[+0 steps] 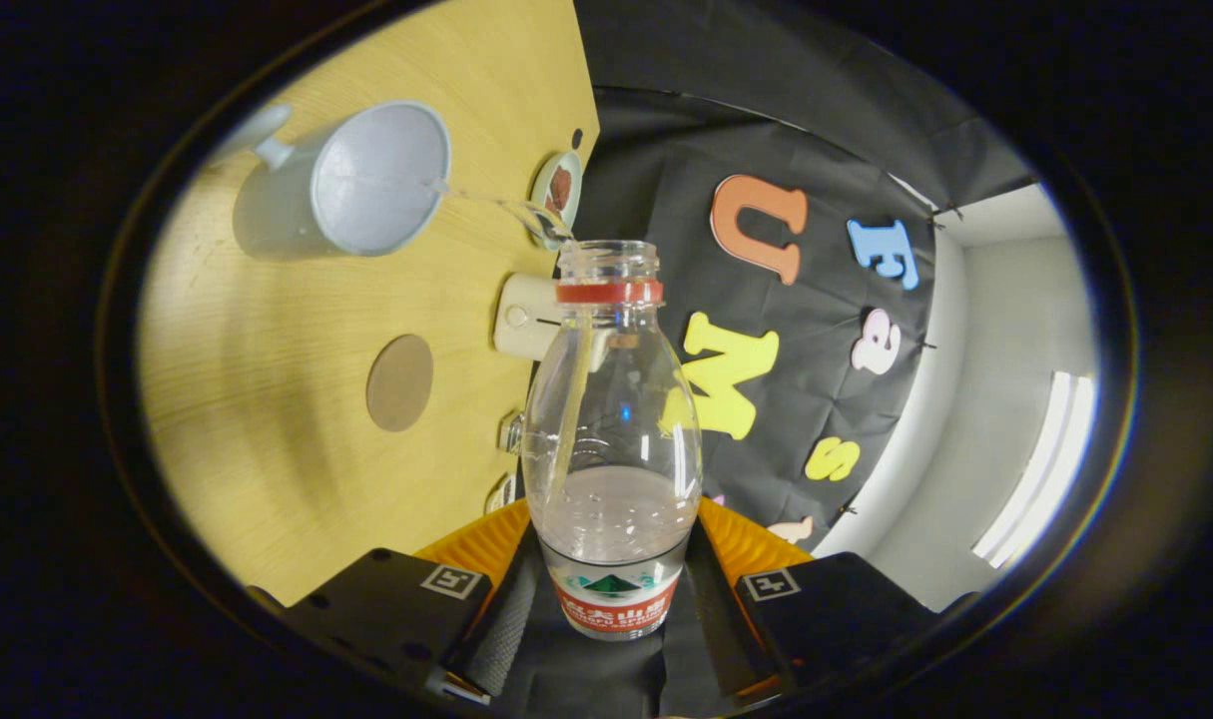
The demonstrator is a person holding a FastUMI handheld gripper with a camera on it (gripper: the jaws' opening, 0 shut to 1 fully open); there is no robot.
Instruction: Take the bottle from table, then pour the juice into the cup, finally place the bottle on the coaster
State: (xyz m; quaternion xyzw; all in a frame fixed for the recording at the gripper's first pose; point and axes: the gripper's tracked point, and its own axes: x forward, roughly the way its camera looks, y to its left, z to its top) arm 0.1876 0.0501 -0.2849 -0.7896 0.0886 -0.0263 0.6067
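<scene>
My gripper [611, 589] is shut on a clear plastic bottle [611, 419] with a red neck ring and no cap; both fingers press on its labelled lower part. The whole view is rolled sideways, so the bottle is tipped toward the table. A thin clear stream [506, 208] leaves the bottle's mouth and reaches the rim of a pale grey cup [366, 180] with a handle, which stands on the wooden table [267, 399]. Some liquid sits in the bottle near my fingers. A round brown coaster [400, 382] lies on the table between the cup and my fingers.
Along the table's far edge sit a small white box [523, 317] and a small dish with something brown in it [558, 188]. Two small clear items [509, 434] rest at that edge nearer my fingers. The booth's black cloth wall hangs behind.
</scene>
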